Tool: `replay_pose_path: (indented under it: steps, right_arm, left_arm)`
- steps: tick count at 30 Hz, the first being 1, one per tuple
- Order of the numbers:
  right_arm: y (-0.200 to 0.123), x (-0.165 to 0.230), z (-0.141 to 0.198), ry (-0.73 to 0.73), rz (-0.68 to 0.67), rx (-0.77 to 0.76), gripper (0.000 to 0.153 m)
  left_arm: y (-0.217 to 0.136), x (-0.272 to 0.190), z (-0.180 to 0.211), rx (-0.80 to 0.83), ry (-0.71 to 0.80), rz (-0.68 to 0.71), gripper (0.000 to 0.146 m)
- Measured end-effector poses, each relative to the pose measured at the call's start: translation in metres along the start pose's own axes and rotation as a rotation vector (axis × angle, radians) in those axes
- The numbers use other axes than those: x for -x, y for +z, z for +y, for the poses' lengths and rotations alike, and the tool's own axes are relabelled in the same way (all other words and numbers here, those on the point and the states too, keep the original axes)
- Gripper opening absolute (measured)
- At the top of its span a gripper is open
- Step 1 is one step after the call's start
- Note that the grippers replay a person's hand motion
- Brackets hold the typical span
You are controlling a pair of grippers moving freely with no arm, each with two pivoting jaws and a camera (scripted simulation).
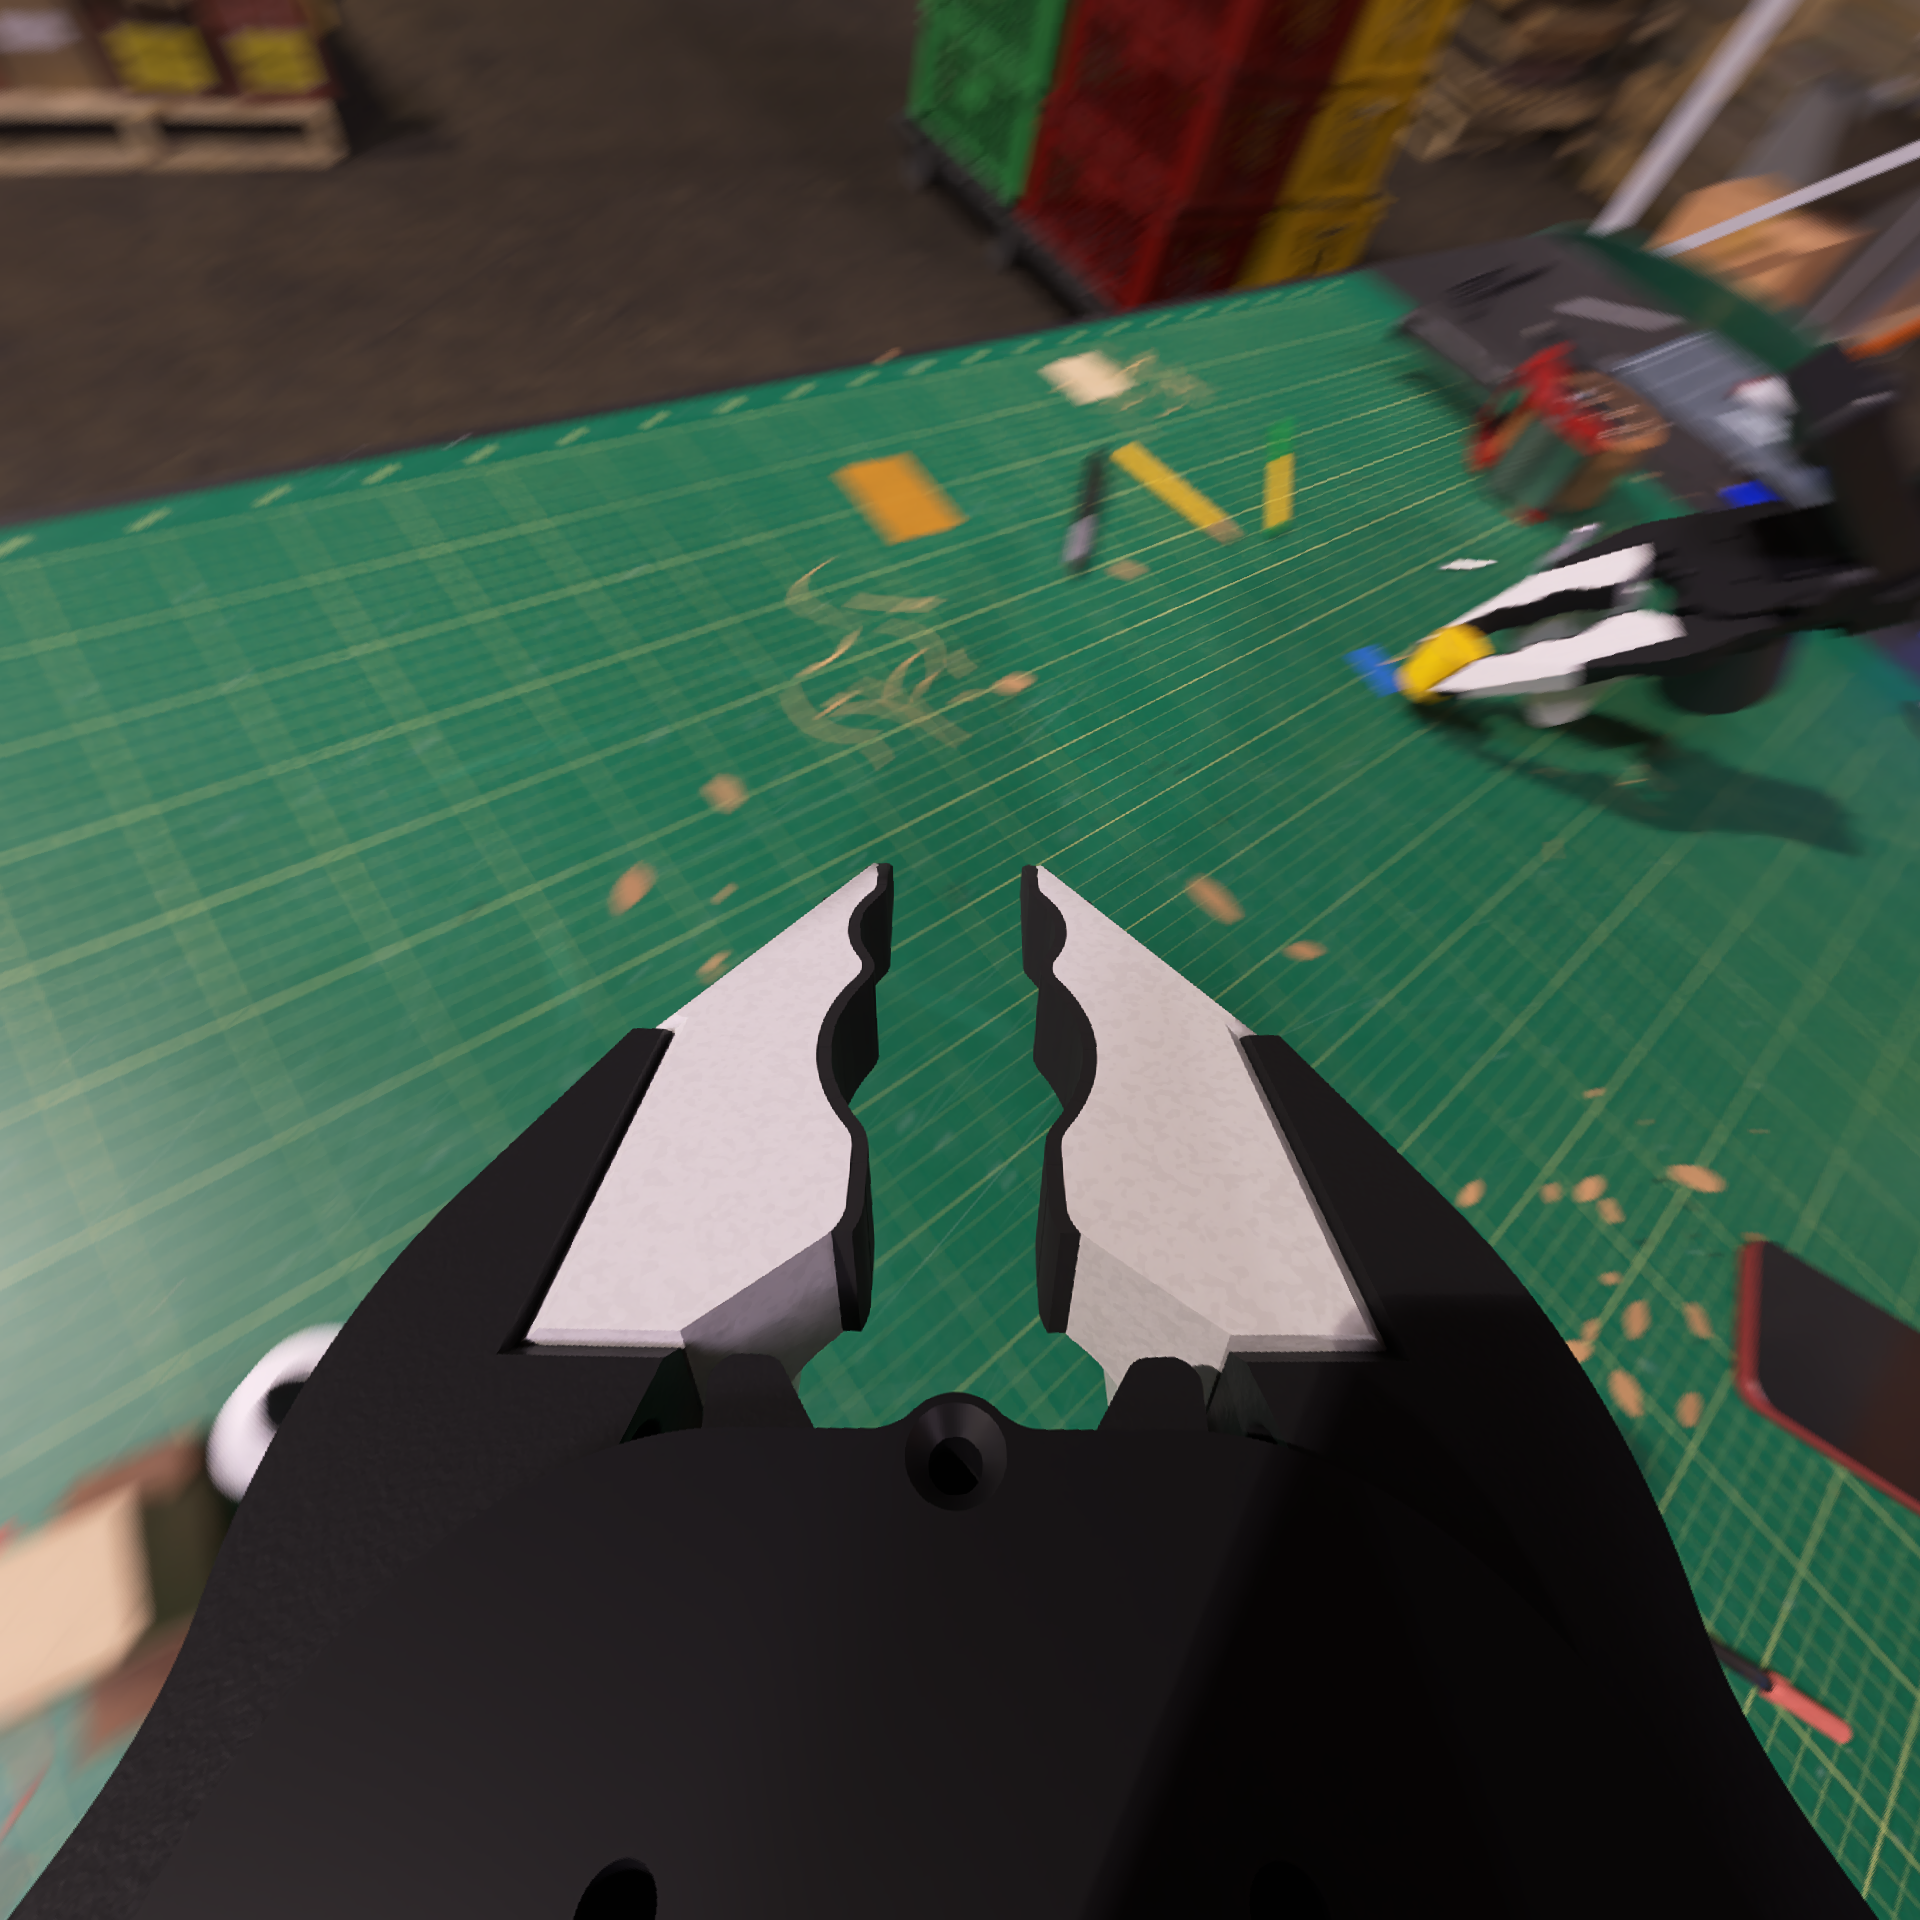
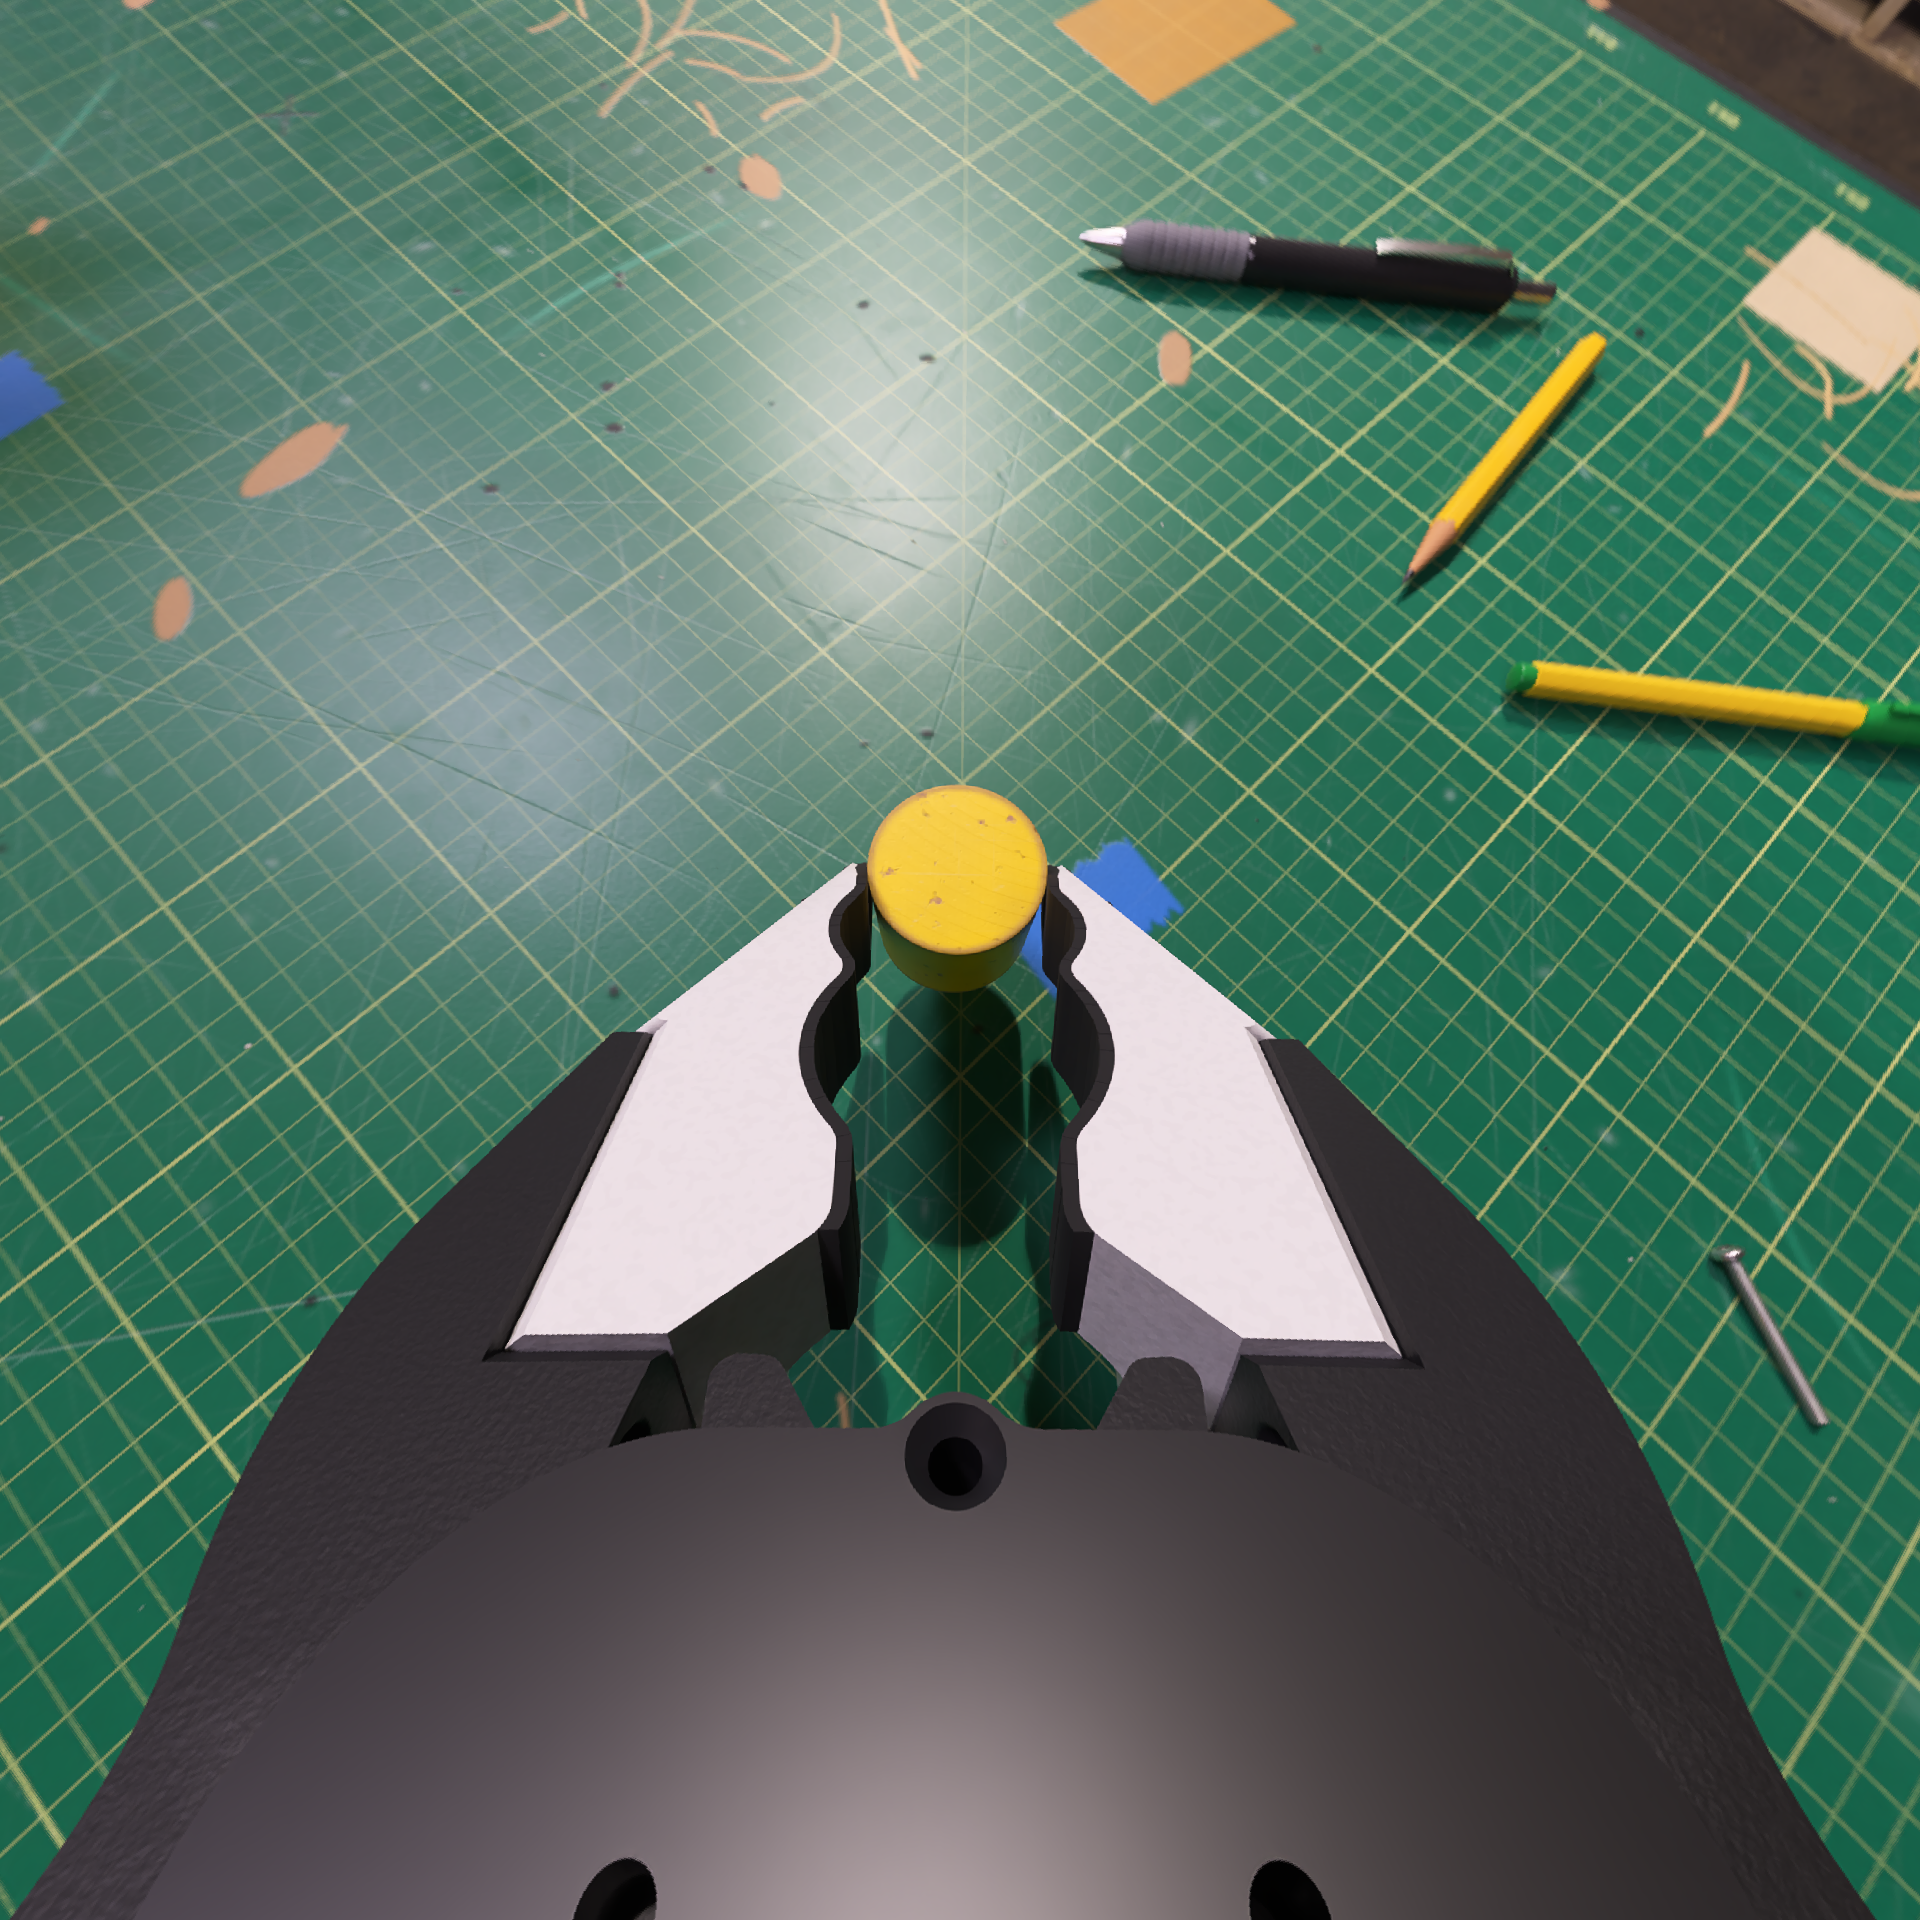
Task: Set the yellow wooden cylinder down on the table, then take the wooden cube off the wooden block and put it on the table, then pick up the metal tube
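Note:
My right gripper [image 2: 957,883] is shut on the yellow wooden cylinder [image 2: 956,873], gripping it at the fingertips with its round end face up, above the green cutting mat [image 2: 520,727]. A shadow lies on the mat under it. In the left wrist view the right gripper [image 1: 1455,665] shows at the far right with the yellow cylinder [image 1: 1439,660] at its tips, low over the mat. My left gripper [image 1: 956,883] is open and empty above the mat [image 1: 416,831]. The wooden cube, the wooden block and the metal tube are not in view.
A black pen [image 2: 1320,265], a yellow pencil [image 2: 1507,457] and a yellow-green marker [image 2: 1704,701] lie at the right of the mat. A nail [image 2: 1771,1335] lies nearer. Blue tape [image 2: 1127,883] sits beside the cylinder. A dark red-edged phone [image 1: 1839,1361] and coloured crates [image 1: 1153,135] show in the left view.

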State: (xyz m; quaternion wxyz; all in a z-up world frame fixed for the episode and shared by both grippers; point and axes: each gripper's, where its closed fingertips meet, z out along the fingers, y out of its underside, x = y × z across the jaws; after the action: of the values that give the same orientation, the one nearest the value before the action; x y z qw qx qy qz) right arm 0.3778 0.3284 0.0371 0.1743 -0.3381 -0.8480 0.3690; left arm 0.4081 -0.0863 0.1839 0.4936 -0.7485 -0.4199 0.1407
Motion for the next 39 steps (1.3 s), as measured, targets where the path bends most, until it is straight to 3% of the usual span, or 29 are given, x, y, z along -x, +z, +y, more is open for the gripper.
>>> replay_pose_path:
  steps: [6,10,12,21,26,30,34,39]
  right_arm:
    - [0.012,-0.002,0.009,0.012,0.016,-0.023,0.032]
    - [0.016,0.002,0.015,-0.042,0.020,0.023,0.033]
    - [0.016,0.005,0.015,-0.048,0.017,0.021,0.044]
    - [-0.001,0.007,-0.006,-0.073,0.040,-0.095,0.049]
    - [-0.005,0.008,-0.007,-0.088,0.047,-0.099,0.049]
    - [-0.009,0.011,-0.012,-0.091,0.039,-0.122,0.049]
    - [-0.009,0.014,-0.013,-0.101,0.033,-0.125,0.049]
    - [-0.011,0.014,-0.011,-0.110,0.045,-0.120,0.049]
  left_arm:
    - [-0.063,0.088,0.060,0.150,-0.135,-0.255,0.040]
    - [-0.085,0.141,0.100,0.338,-0.087,-0.516,0.042]
    - [-0.088,0.156,0.112,0.435,-0.063,-0.591,0.043]
    - [-0.072,0.194,0.156,0.839,-0.106,-0.680,0.062]
    - [-0.070,0.209,0.159,0.872,-0.088,-0.737,0.051]
    - [-0.069,0.207,0.169,0.903,-0.167,-0.700,0.052]
    - [-0.066,0.208,0.166,0.820,-0.168,-0.663,0.037]
    - [-0.082,0.187,0.141,0.731,-0.171,-0.614,0.036]
